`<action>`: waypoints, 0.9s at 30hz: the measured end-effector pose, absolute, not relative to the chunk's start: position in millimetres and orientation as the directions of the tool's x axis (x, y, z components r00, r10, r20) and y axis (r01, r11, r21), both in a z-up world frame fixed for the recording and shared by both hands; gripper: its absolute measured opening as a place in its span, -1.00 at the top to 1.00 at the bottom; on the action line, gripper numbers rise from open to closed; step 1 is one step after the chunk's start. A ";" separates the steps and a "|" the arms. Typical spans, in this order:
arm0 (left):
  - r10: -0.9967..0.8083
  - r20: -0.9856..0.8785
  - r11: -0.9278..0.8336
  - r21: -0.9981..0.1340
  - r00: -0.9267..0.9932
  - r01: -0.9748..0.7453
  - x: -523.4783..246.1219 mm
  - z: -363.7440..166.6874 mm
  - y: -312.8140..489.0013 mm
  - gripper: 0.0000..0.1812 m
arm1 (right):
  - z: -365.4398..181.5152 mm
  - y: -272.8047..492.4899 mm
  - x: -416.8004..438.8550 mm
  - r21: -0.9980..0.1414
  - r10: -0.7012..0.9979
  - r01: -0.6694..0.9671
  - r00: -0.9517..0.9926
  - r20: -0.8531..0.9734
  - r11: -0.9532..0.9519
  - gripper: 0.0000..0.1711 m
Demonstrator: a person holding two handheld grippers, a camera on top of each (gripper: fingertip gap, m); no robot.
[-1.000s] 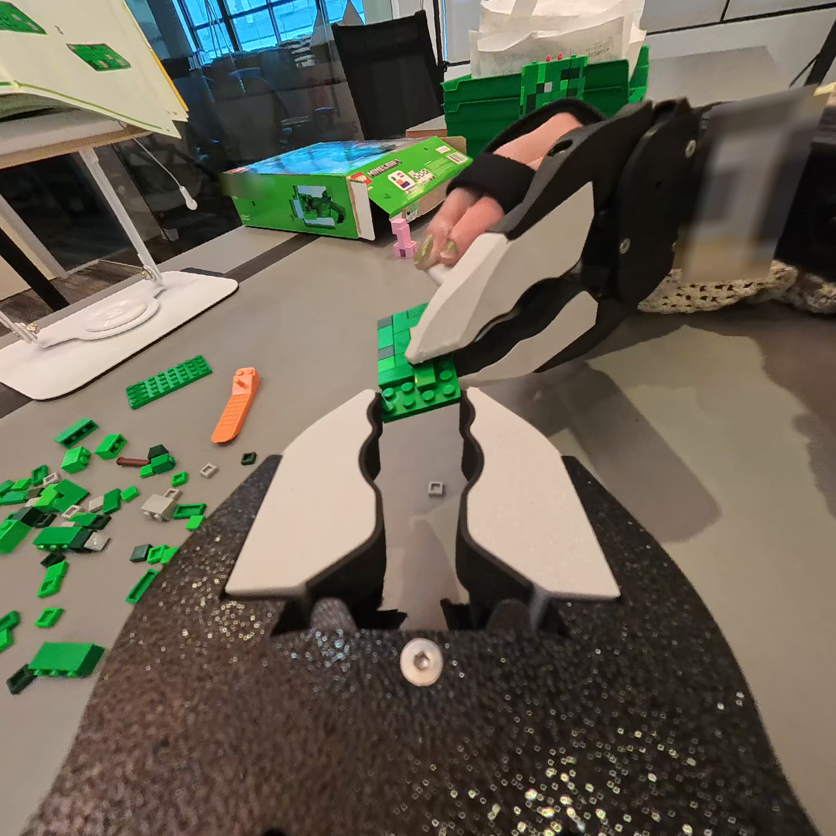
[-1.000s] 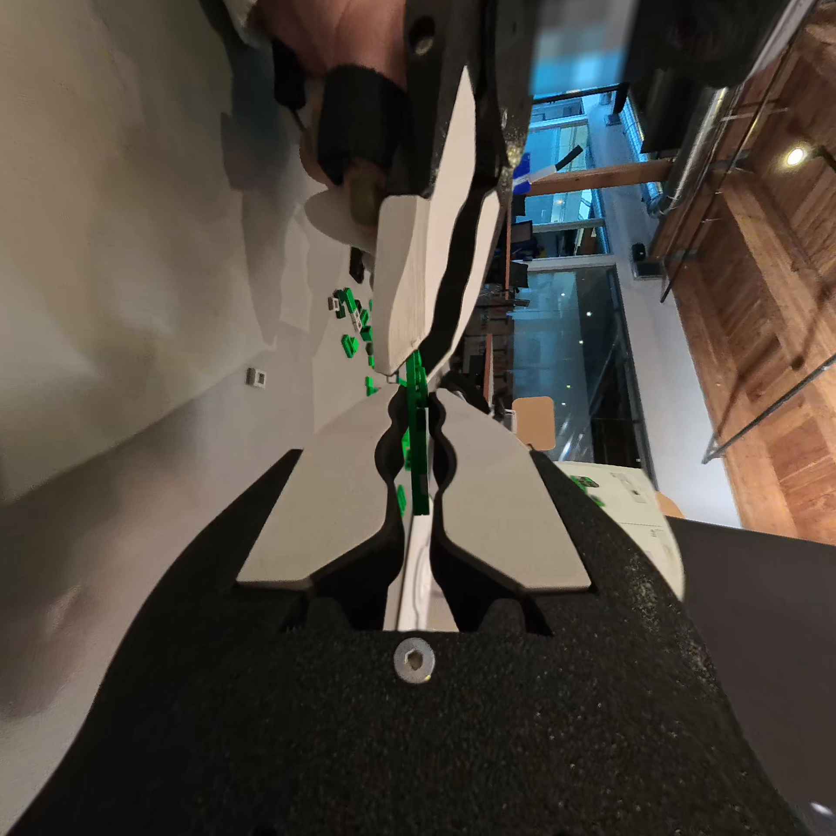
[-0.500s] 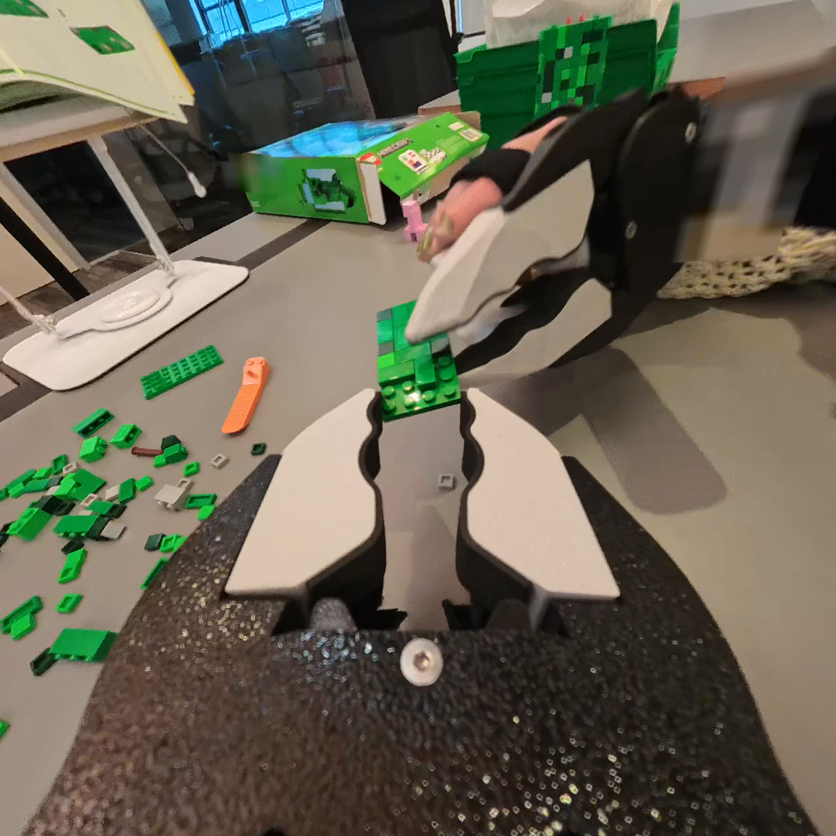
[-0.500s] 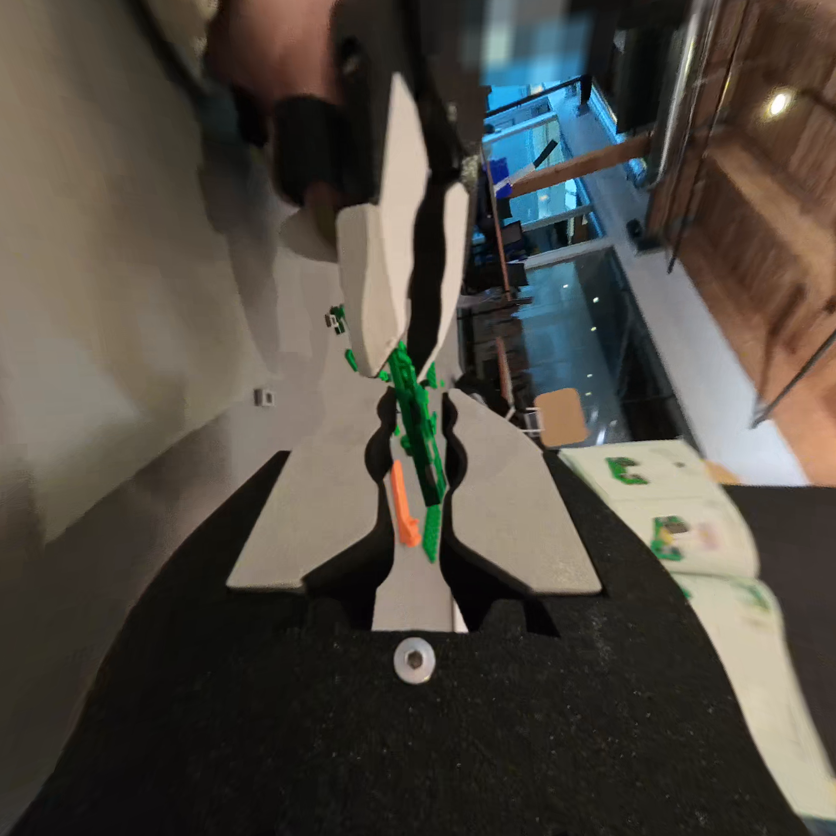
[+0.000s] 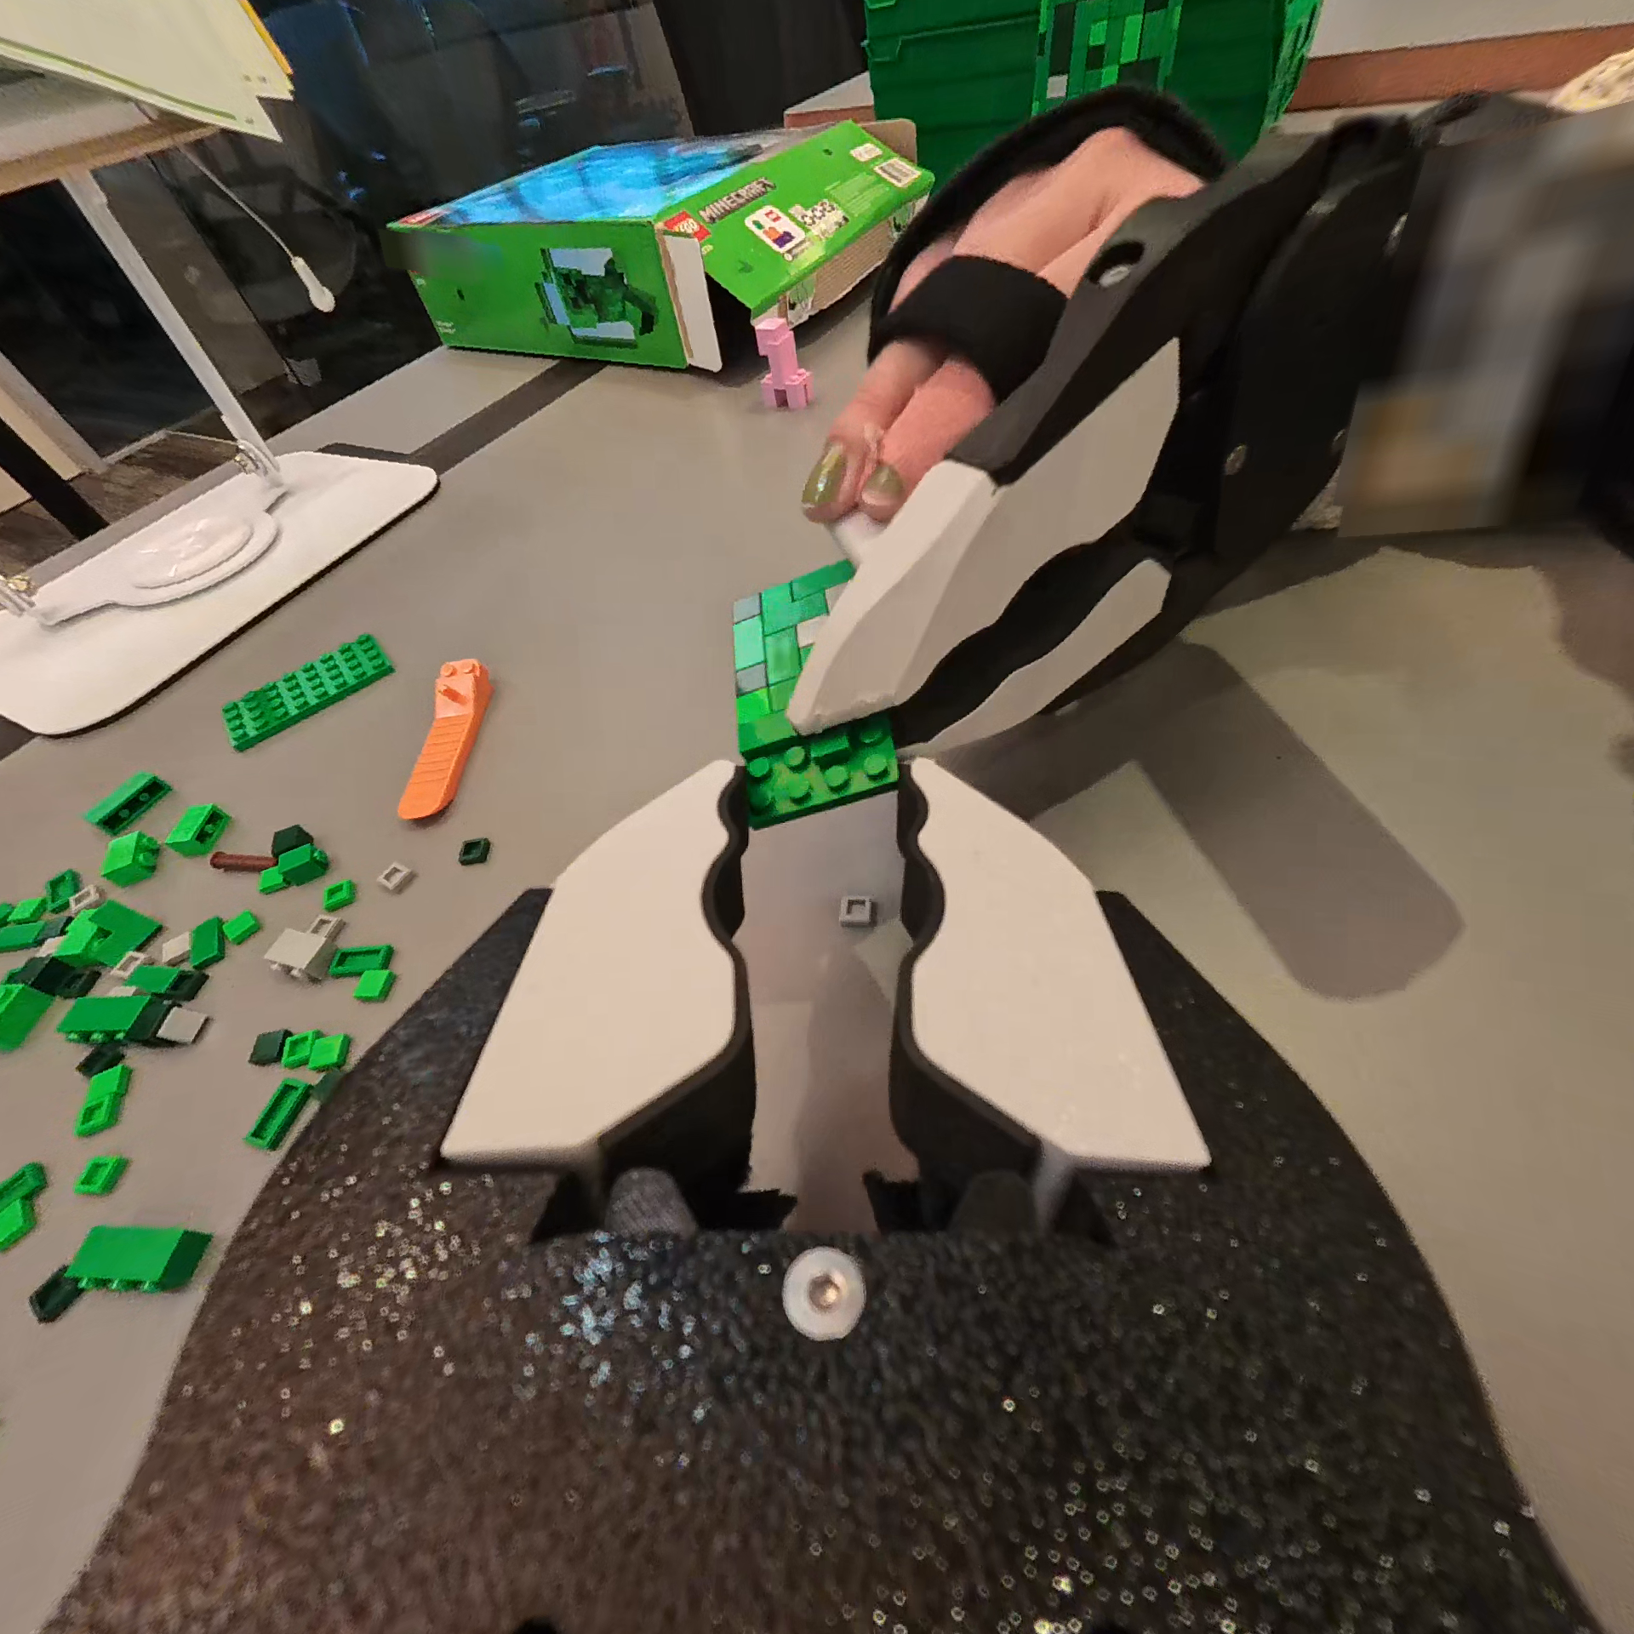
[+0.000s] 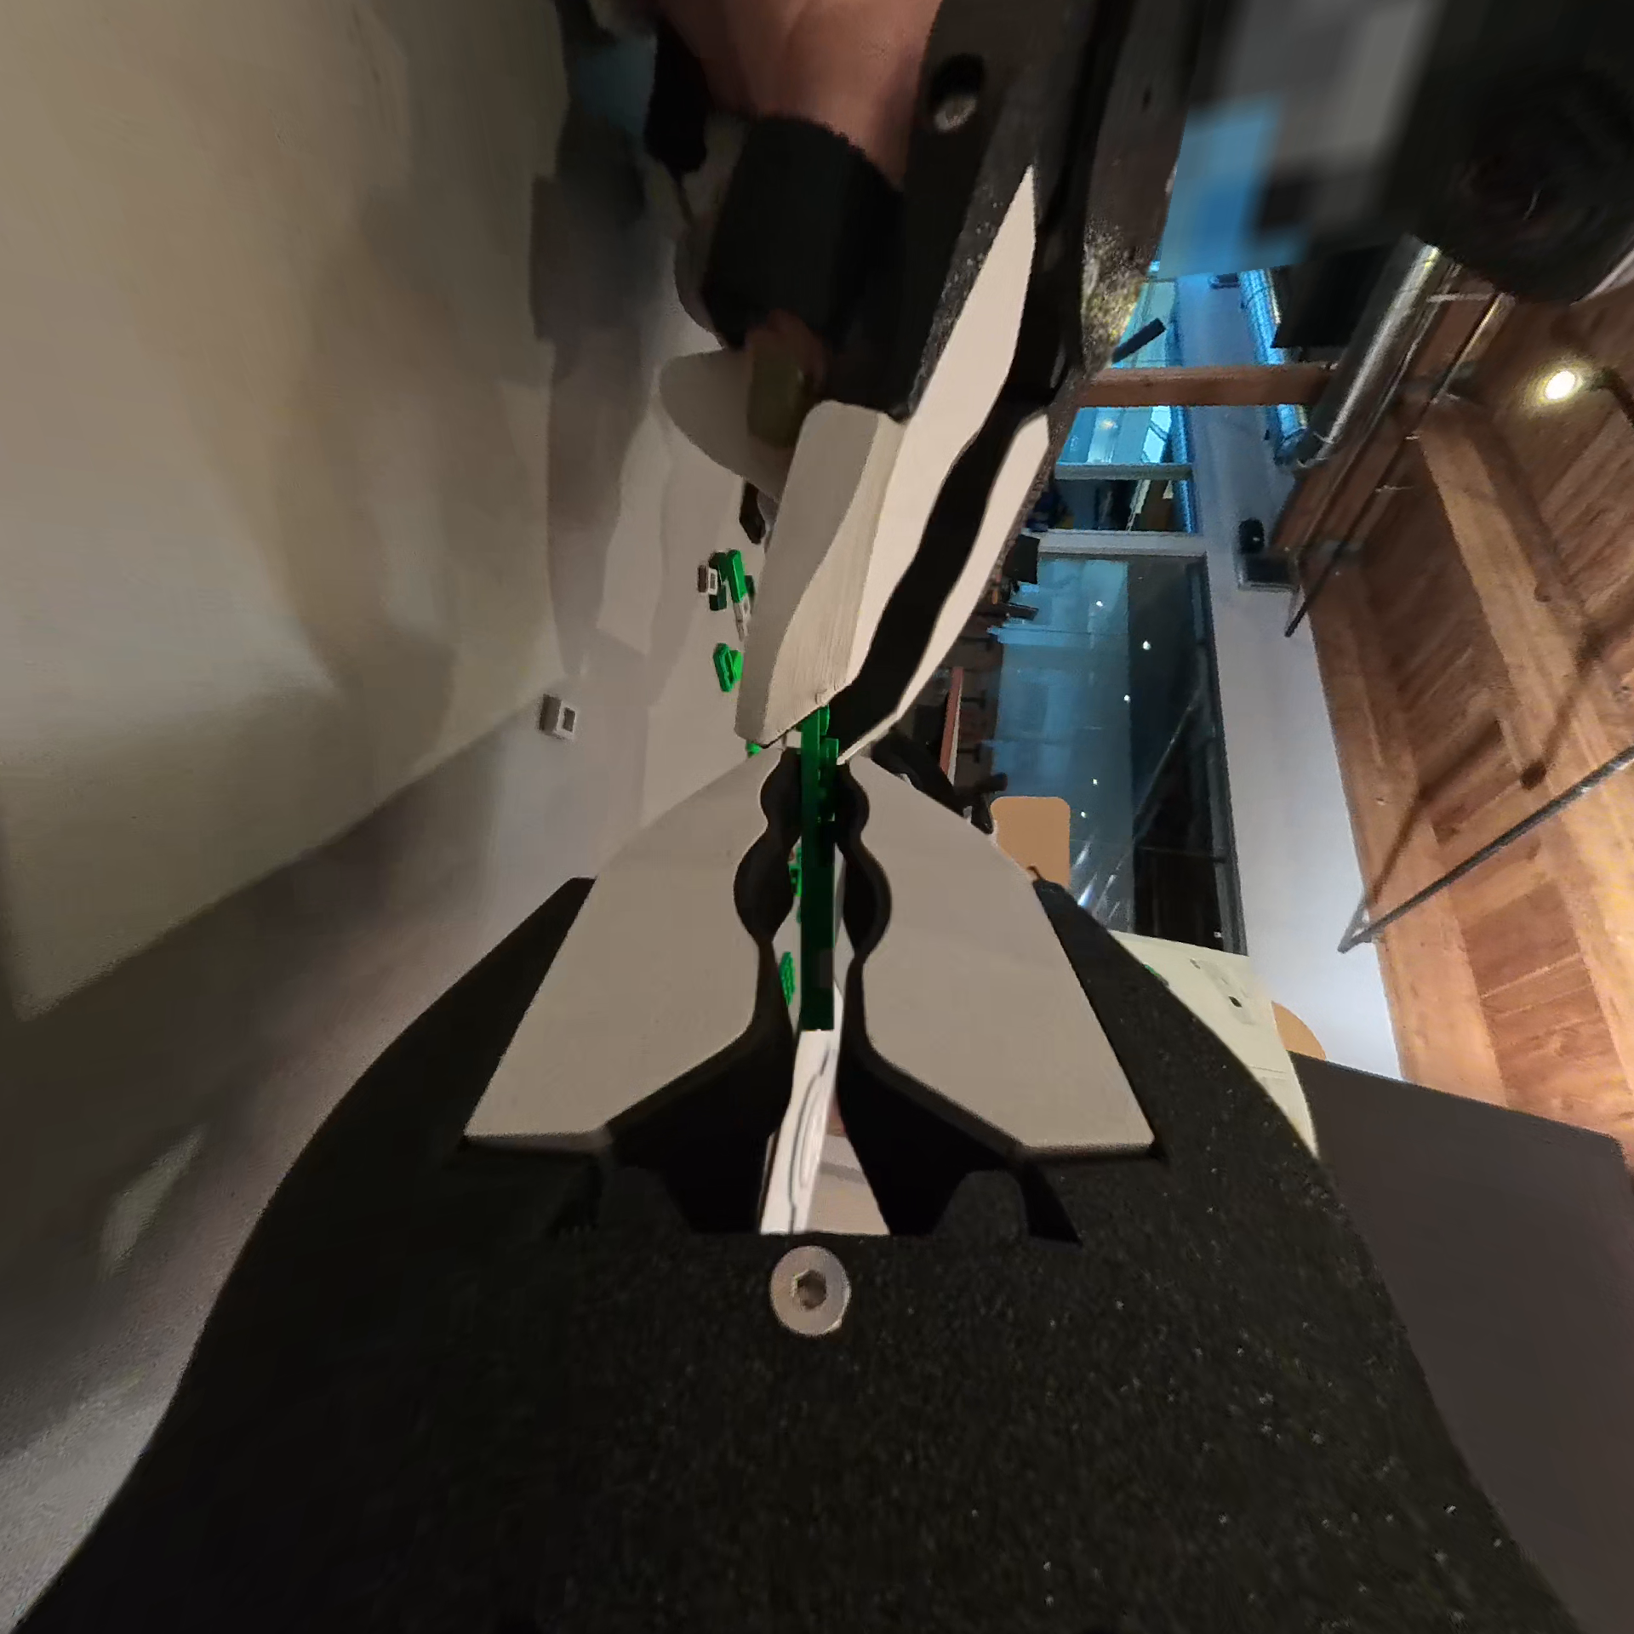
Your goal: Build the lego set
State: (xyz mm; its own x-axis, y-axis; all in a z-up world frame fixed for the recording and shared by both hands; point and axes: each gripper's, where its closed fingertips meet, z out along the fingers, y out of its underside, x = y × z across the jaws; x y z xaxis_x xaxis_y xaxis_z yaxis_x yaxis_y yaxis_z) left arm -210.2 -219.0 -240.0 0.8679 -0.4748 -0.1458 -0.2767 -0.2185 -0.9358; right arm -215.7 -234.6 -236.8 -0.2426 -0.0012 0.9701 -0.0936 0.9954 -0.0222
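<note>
A green lego plate (image 5: 818, 778), with studs at its near end and smooth green and grey tiles farther off, is held above the grey table (image 5: 1238, 884). My left gripper (image 5: 818, 782) is shut on the plate's near end, pinching its side edges. My right gripper (image 5: 853, 721) reaches in from the right, one finger on top of the plate and one beneath. In the right wrist view the plate (image 6: 815, 884) stands edge-on between the right gripper's (image 6: 809, 778) nearly closed tips, with the left gripper (image 6: 800, 721) just beyond.
Several loose green and grey pieces (image 5: 133, 973) lie at the left, with an orange brick separator (image 5: 446, 752) and a long green plate (image 5: 309, 690). A small grey tile (image 5: 856, 911) lies under my left gripper. The set's box (image 5: 654, 256), a pink figure (image 5: 782, 362) and a white stand base (image 5: 221, 548) are farther back.
Half a second ago the right gripper's fingers stood wider around the tilted plate. Now they are closed on it again. The left gripper has kept its hold.
</note>
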 end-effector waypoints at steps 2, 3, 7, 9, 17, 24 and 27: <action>-0.469 -0.145 -0.226 -0.934 0.871 -0.278 -211.2 -240.9 -218.2 0.65 | -237.4 -234.1 -216.9 -0.059 0.036 -0.090 -0.239 0.970 0.994 0.92; -0.464 -0.142 -0.220 -0.938 0.874 -0.269 -212.0 -239.5 -218.0 0.65 | -235.6 -234.3 -217.7 -0.087 0.064 -0.094 -0.222 0.973 0.992 0.92; -0.400 -0.136 -0.206 -0.950 0.906 -0.233 -224.4 -234.2 -215.9 0.65 | -221.3 -232.6 -220.7 -0.078 0.071 -0.095 -0.071 0.995 0.992 0.74; -0.358 -0.152 -0.210 -0.948 0.921 -0.238 -233.9 -234.1 -215.0 0.65 | -213.1 -227.7 -221.2 -0.074 0.075 -0.076 0.000 0.997 0.994 0.64; -0.288 -0.219 -0.186 -0.942 0.932 -0.278 -246.8 -231.4 -213.0 0.65 | -207.6 -187.1 -225.7 -0.600 0.600 -0.040 0.004 0.800 0.799 0.54; -0.231 -0.340 -0.138 -0.916 0.912 -0.376 -250.5 -226.0 -212.4 0.65 | -196.9 -175.2 -225.7 -0.786 0.789 -0.086 -0.003 0.614 0.612 0.51; -0.155 -0.447 -0.091 -0.882 0.881 -0.463 -256.1 -219.0 -212.5 0.65 | -196.5 -175.4 -225.2 -0.797 0.800 -0.090 -0.005 0.600 0.597 0.52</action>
State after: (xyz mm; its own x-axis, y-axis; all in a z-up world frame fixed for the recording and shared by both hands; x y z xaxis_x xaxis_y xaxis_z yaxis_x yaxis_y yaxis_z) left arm -256.1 -212.5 -219.0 0.8810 -0.1555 -0.4467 -0.4631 -0.0906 -0.8817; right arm -225.2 -175.4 -196.5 -0.0048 0.7998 0.6002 -0.0905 0.5974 -0.7968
